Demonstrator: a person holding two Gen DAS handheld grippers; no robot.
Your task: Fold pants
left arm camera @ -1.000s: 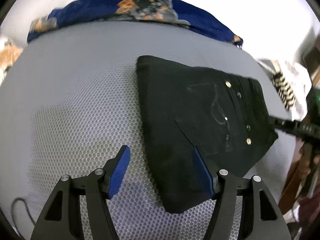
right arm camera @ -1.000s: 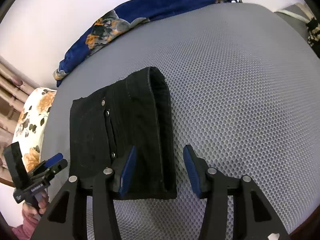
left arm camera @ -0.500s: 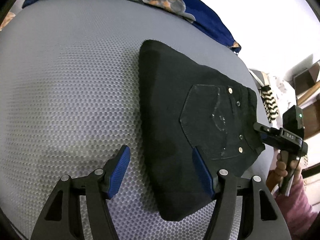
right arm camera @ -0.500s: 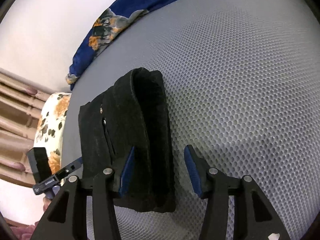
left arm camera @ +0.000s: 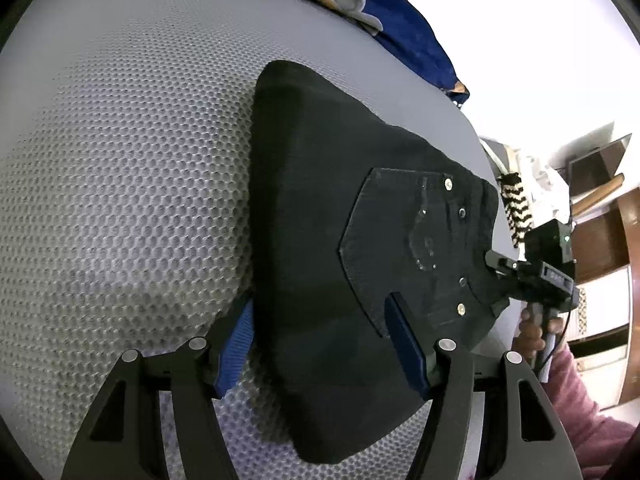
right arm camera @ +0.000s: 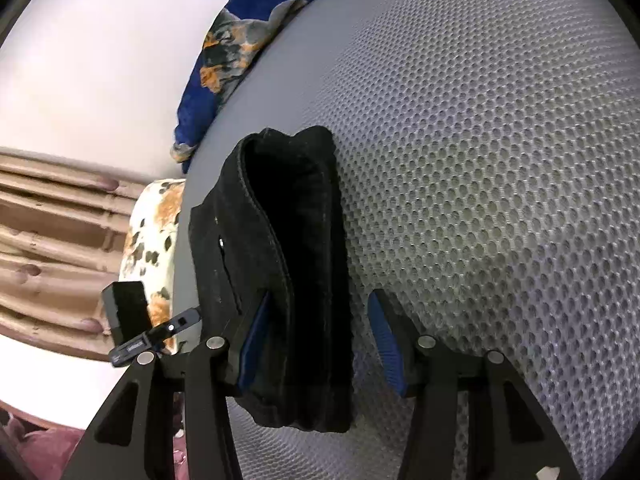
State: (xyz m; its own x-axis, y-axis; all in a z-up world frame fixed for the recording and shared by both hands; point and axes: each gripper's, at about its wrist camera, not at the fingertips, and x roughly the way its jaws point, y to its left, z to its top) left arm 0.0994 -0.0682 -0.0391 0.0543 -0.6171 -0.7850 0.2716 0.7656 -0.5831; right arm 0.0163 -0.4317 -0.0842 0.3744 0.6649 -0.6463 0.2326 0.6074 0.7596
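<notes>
The folded black denim pants (left arm camera: 332, 280) lie on the grey honeycomb-mesh mattress (left arm camera: 120, 200), their near end passing between both sets of spread blue-padded fingers, so the contact underneath is hidden. The left gripper (left arm camera: 320, 344) and right gripper (right arm camera: 316, 344) both stand wide, clamping nothing (each straddles a near corner). Bare mesh stretches left in the left view, right and far in the right view, up to the blue floral blanket (right arm camera: 240, 40).

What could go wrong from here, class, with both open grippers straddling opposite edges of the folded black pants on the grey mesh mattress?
1. The folded pants form a thick stack; the right gripper may pinch only some layers, letting the fold slump open.
2. The left gripper could snag the mesh mattress with its left finger, which lies against it.
</notes>
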